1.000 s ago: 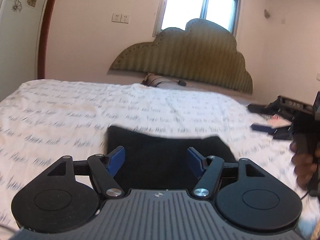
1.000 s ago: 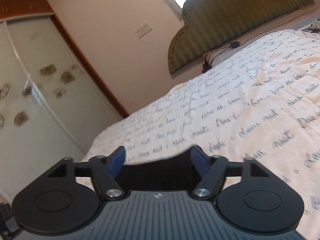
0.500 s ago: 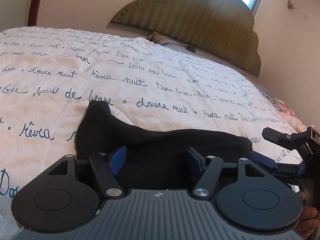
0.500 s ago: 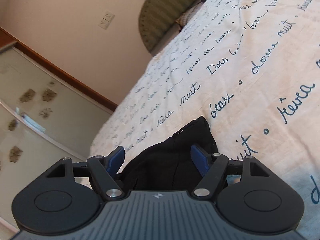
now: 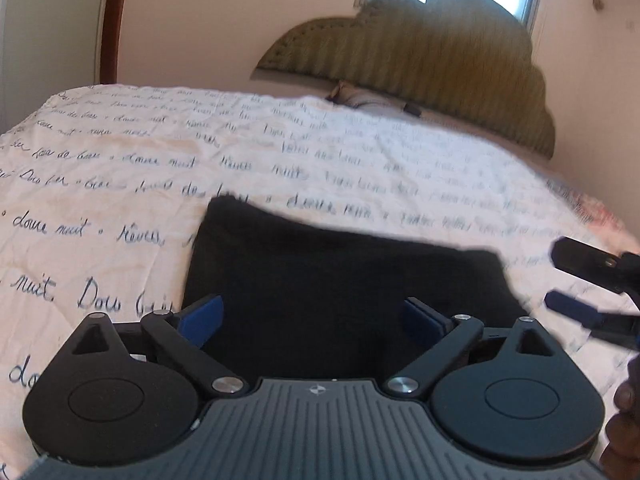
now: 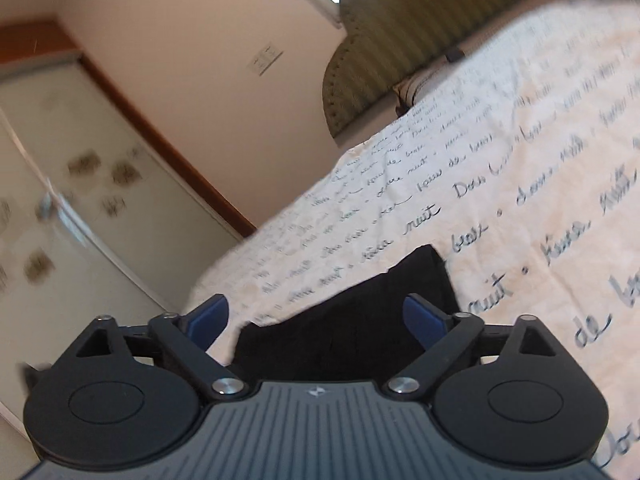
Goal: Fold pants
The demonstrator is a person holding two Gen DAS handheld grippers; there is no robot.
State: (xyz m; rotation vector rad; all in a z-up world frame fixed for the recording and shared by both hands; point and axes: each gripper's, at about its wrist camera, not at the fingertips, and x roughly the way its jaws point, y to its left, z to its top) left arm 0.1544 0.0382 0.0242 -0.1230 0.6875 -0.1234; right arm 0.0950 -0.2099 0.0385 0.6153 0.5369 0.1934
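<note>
While your left tongs (image 5: 312, 316) and right tongs (image 6: 316, 316) both gape wide, one black pants (image 5: 340, 280) bundle lies near on the bed (image 5: 120, 168).

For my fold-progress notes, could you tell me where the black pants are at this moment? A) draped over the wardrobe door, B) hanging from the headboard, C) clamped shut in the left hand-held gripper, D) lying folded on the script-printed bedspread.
D: the black pants lie as a compact dark block on the bedspread, and both hand-held grippers stand open.
</note>
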